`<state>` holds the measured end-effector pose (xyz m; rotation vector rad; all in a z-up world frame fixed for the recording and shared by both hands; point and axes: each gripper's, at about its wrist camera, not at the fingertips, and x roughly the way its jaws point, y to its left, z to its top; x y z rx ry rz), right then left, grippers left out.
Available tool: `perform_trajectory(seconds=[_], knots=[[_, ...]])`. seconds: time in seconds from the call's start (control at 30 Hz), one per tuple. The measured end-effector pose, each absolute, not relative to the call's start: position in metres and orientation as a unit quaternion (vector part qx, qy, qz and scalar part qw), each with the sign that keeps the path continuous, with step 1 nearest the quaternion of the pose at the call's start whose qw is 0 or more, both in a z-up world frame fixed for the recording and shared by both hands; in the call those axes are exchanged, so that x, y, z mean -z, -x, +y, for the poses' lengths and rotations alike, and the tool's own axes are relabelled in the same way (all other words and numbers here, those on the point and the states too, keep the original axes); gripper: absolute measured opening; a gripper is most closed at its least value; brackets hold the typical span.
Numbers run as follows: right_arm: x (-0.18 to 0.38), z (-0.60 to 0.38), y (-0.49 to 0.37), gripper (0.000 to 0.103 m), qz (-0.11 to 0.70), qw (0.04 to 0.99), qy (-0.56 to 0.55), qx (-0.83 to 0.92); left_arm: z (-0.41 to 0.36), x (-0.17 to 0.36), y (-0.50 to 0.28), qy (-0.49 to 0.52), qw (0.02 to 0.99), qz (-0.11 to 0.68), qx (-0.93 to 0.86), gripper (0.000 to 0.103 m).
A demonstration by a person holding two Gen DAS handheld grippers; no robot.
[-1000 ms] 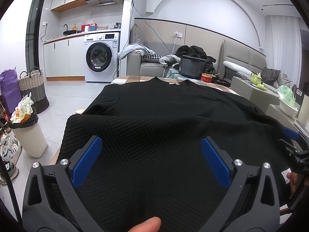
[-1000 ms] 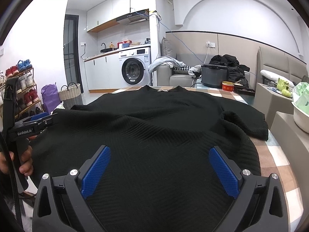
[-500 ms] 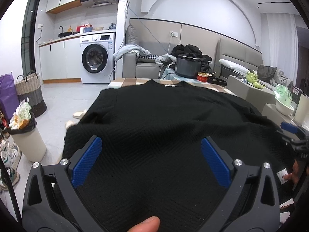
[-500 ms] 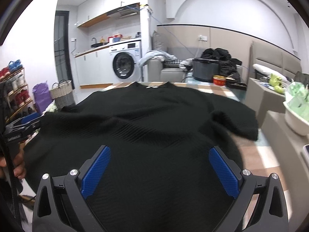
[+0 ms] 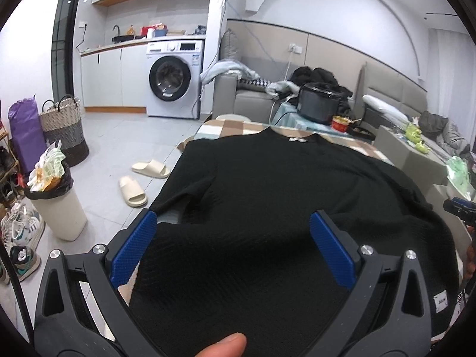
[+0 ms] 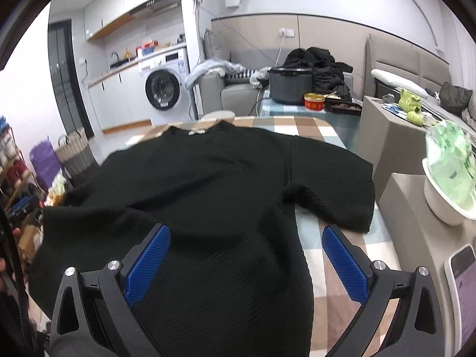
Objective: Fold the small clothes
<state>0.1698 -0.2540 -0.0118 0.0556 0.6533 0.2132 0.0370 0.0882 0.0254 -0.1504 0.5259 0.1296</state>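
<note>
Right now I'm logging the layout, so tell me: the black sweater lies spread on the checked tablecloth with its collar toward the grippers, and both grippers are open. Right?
Not quite. The black sweater has its collar at the far end, away from the grippers, as the right wrist view shows. It does lie on the checked tablecloth, and the left gripper and the right gripper are both open.

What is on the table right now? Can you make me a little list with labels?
garment: black top, spread out, collar at the far end
surface: checked tablecloth
right sleeve: lies flat on the cloth
left gripper: jaws open, over the near hem
right gripper: jaws open, over the near hem
behind the table: dark cooker pot, red tin
</note>
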Motion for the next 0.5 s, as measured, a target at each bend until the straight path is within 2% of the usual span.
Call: perform_trajectory(seconds=[0.33, 0.47, 0.5], knots=[[0.027, -0.262, -0.230, 0.102, 0.390, 0.905, -0.094, -0.139, 0.127, -0.015, -0.094, 0.119, 0.936, 0.323, -0.072, 0.101], [0.026, -0.270, -0.254, 0.098, 0.403, 0.897, -0.114, -0.138, 0.137, -0.017, -0.126, 0.135, 0.927, 0.344, -0.061, 0.095], [0.027, -0.271, -0.260, 0.095, 0.408, 0.896, -0.114, -0.131, 0.137, -0.016, -0.135, 0.136, 0.925, 0.350, -0.064, 0.090]])
